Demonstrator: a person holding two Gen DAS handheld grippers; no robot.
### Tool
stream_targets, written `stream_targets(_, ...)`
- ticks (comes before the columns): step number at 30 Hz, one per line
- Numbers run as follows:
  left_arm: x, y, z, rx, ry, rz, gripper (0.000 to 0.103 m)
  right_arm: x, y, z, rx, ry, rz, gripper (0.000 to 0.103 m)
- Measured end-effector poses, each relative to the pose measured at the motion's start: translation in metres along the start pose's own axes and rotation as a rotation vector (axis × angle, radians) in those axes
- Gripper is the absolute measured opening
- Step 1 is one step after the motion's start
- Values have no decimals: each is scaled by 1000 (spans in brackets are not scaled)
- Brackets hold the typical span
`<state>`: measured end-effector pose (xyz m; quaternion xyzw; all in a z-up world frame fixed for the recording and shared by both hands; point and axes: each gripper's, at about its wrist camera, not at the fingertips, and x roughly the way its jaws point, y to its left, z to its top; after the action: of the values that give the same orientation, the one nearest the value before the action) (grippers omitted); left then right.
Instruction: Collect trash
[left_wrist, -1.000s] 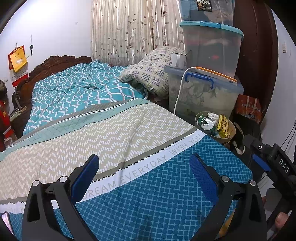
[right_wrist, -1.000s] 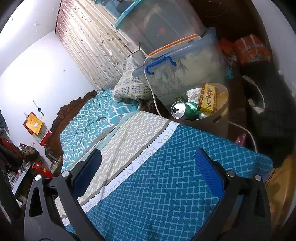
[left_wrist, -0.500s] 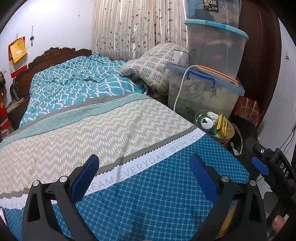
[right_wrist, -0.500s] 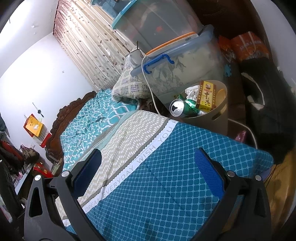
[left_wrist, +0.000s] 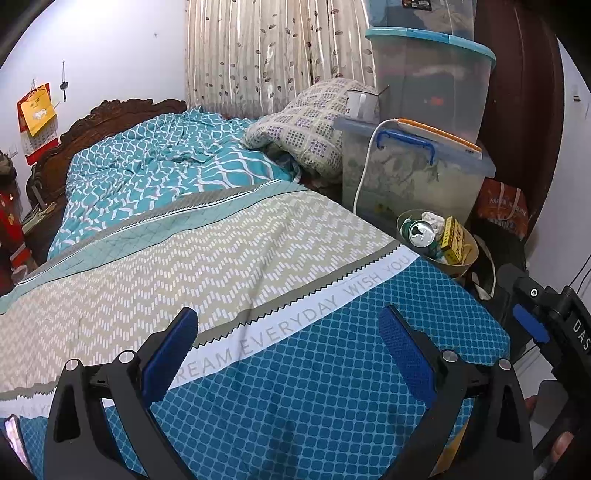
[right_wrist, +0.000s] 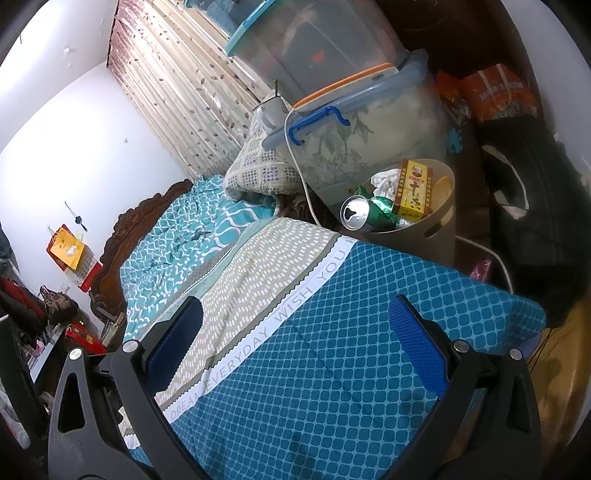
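A beige trash bin stands on the floor at the bed's far right corner. It holds a green drink can, a yellow and red box and crumpled white paper. My left gripper is open and empty above the blue end of the bedspread. My right gripper is open and empty over the same bedspread. The right gripper also shows at the right edge of the left wrist view.
Stacked clear storage tubs with a white cable stand behind the bin. A checked pillow lies beside them. Orange bags and a black bag sit on the floor at right. A carved headboard is at the far end.
Both grippers stay open. The left view has shifted slightly, the bin sitting a little lower. The right view has drawn slightly nearer the bin.
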<state>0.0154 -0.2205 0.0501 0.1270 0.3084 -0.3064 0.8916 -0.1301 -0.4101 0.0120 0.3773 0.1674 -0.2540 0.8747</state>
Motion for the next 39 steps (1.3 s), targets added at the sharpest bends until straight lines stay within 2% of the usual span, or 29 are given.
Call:
stream_targets(18, 9, -4, -4, 18, 31, 35, 94, 2, 5, -2, -9, 7, 7, 100)
stream_targets(39, 9, -7, -6, 39, 25, 76, 94, 4, 5, -3, -9, 11, 6, 100)
